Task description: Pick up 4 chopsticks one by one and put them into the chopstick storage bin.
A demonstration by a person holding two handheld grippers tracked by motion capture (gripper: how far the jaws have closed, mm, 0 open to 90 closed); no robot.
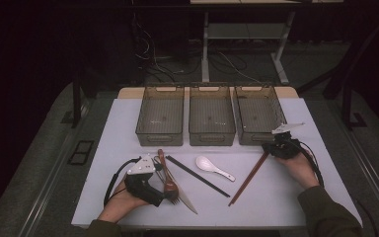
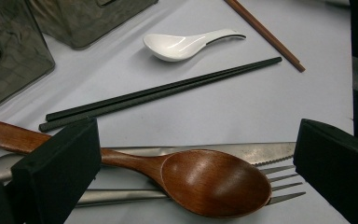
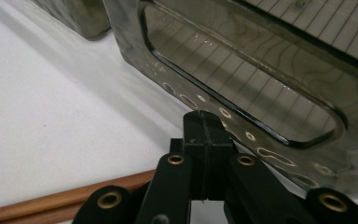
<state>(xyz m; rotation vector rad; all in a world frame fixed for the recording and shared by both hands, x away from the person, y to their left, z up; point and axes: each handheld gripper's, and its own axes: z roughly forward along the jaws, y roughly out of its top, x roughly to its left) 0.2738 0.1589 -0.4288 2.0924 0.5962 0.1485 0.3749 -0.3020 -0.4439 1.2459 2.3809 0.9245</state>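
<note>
My left gripper [image 1: 164,196] [image 2: 196,140] rests at the table's front left, held by a hand, with its jaws wide open. Between them lies the bowl of a brown wooden spoon [image 1: 167,173] [image 2: 214,182], on top of a metal fork [image 2: 284,182] and a serrated knife [image 1: 187,202] [image 2: 261,151]. My right gripper [image 1: 272,146] [image 3: 204,126] is shut, pads pressed together with nothing between them, just in front of the right bin [image 1: 254,138] [image 3: 261,93]. The upper end of the brown chopsticks [image 1: 249,177] [image 3: 51,203] lies on the table beside and under it.
Three empty smoky plastic bins stand in a row at the back: the left bin [image 1: 159,137], the middle bin [image 1: 211,138] and the right one. Black chopsticks [image 1: 197,176] [image 2: 168,91] and a white ceramic spoon [image 1: 212,167] [image 2: 182,44] lie mid-table on the white mat.
</note>
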